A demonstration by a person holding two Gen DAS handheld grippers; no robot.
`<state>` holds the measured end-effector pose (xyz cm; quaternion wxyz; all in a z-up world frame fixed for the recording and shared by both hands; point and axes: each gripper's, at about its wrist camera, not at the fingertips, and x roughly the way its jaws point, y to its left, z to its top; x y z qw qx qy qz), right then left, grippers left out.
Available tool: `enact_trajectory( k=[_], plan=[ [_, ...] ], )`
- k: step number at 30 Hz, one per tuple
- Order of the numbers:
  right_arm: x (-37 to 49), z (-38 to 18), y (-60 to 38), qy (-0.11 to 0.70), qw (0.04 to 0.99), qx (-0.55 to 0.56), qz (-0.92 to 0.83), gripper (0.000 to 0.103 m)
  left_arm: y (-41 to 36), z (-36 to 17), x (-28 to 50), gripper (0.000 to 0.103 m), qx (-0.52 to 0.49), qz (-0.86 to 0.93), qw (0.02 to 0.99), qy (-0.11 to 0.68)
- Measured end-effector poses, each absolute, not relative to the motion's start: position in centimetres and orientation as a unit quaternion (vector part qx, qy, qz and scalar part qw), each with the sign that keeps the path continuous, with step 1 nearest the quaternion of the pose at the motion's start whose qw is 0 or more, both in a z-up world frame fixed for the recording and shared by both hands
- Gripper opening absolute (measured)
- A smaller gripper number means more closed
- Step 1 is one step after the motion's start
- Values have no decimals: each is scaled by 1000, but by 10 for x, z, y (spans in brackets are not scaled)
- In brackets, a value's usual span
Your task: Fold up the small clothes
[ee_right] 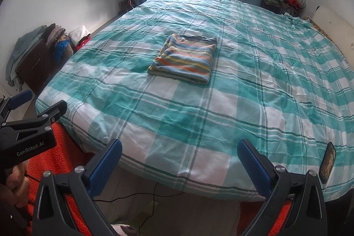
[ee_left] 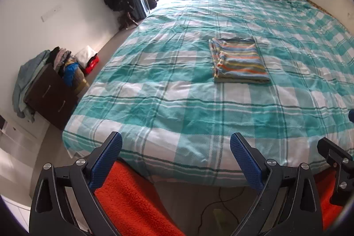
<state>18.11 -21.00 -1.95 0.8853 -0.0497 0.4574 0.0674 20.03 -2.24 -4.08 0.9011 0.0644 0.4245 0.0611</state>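
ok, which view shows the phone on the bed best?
Right wrist. The phone lies near the bed's front right edge, whole and unblocked, though dark and foreshortened. The left wrist view does not show it: the right claw's body covers that corner of the frame. Both views show the folded striped shirt equally well.

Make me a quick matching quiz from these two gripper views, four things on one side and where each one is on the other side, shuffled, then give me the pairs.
Things:
1. striped garment
2. phone
3. dark drawer unit
4. left gripper

Places or states:
A. on the floor by the wall, clothes piled on top
B. folded, in the middle of the bed
C. open, holding nothing, off the bed's near edge
D. lying at the bed's near right edge

Pairs: 1-B, 2-D, 3-A, 4-C
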Motion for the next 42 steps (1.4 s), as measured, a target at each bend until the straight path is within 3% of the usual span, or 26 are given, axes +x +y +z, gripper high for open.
enact_trajectory(
  k=[28, 42],
  plan=[
    [167, -14, -214, 468, 880, -64, 49, 103, -41, -44, 192, 103, 82, 3, 888, 453],
    [152, 15, -220, 456, 887, -57, 49, 103, -48, 5, 179, 103, 90, -23, 914, 395]
  ],
)
